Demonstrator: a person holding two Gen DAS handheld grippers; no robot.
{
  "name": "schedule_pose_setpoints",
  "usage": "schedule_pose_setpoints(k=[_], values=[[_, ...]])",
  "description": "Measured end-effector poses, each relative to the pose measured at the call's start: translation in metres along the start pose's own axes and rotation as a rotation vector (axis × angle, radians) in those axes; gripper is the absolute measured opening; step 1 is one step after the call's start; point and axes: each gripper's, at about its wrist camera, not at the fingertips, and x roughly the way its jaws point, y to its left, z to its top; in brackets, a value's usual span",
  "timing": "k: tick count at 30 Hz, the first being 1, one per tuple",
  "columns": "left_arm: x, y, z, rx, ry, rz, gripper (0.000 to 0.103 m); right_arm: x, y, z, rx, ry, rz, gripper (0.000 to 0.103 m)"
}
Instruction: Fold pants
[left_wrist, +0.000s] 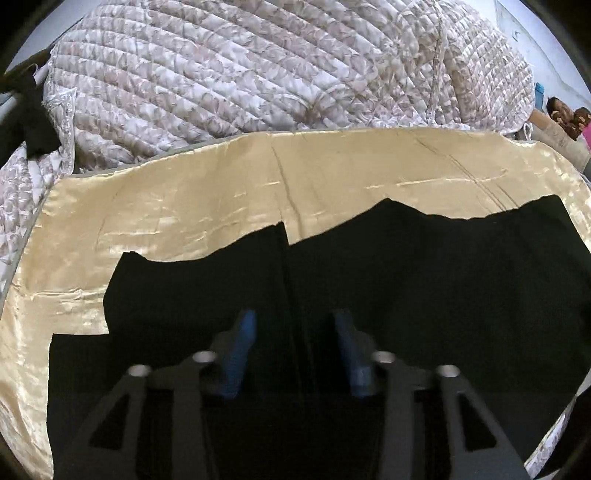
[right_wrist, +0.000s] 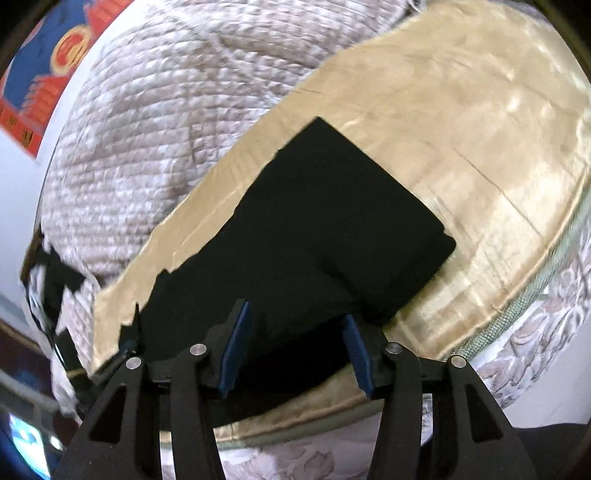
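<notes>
Black pants (left_wrist: 369, 280) lie flat on a shiny gold satin cloth (left_wrist: 184, 199). In the left wrist view they fill the lower half, with an uneven upper edge. My left gripper (left_wrist: 295, 325) is open just above them, its blue pads (left_wrist: 243, 347) apart and holding nothing. In the right wrist view the pants (right_wrist: 314, 221) run diagonally as a long strip, ending in a squared end at the upper right. My right gripper (right_wrist: 295, 321) is open over the near part of the strip, blue pads (right_wrist: 238, 343) apart and empty.
A quilted grey-white bedspread (left_wrist: 258, 66) is heaped behind the gold cloth and also shows in the right wrist view (right_wrist: 147, 129). The cloth's piped edge (right_wrist: 535, 291) drops off at the right. A red and blue poster (right_wrist: 48, 74) hangs on the wall. People sit at the far right (left_wrist: 569, 114).
</notes>
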Motion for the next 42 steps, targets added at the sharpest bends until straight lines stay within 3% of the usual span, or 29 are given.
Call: schedule_pose_setpoints(k=[3,9,14,18,22,25,29,32,34,36,42], values=[[-0.004,0.008,-0.002,-0.027,-0.014,-0.001,0.006,-0.002,-0.007,0.002,0.041,-0.025,-0.009,0.050],[-0.065,0.054,-0.020,-0.193,-0.149,0.045,0.005,0.000,-0.010,0.001,0.041,-0.020,-0.004,0.050],[-0.126,0.109,-0.065,-0.388,-0.221,0.143,0.005,0.002,-0.012,-0.001,0.037,-0.027,-0.002,0.050],[-0.128,0.136,-0.102,-0.523,-0.142,0.163,0.005,0.003,-0.011,-0.002,0.026,-0.028,-0.007,0.050],[-0.115,0.158,-0.123,-0.663,-0.070,0.087,0.006,0.003,-0.010,-0.004,0.015,-0.030,-0.011,0.050],[-0.119,0.164,-0.127,-0.695,-0.091,0.071,0.008,0.004,-0.009,-0.006,0.013,-0.028,-0.009,0.050],[-0.114,0.168,-0.128,-0.724,-0.081,0.053,0.020,0.004,-0.009,-0.007,0.011,-0.030,-0.008,0.050],[-0.104,0.170,-0.123,-0.739,-0.082,0.030,0.020,0.005,-0.011,-0.007,0.010,-0.030,-0.003,0.050],[-0.102,0.172,-0.118,-0.736,-0.076,0.038,0.020,0.006,-0.011,-0.007,0.010,-0.033,-0.001,0.050],[-0.102,0.168,-0.113,-0.708,-0.071,0.072,0.004,0.006,-0.012,-0.006,0.018,-0.040,0.008,0.050],[-0.124,0.156,-0.118,-0.652,-0.093,0.121,0.004,-0.008,-0.016,-0.004,0.021,-0.099,0.028,0.050]])
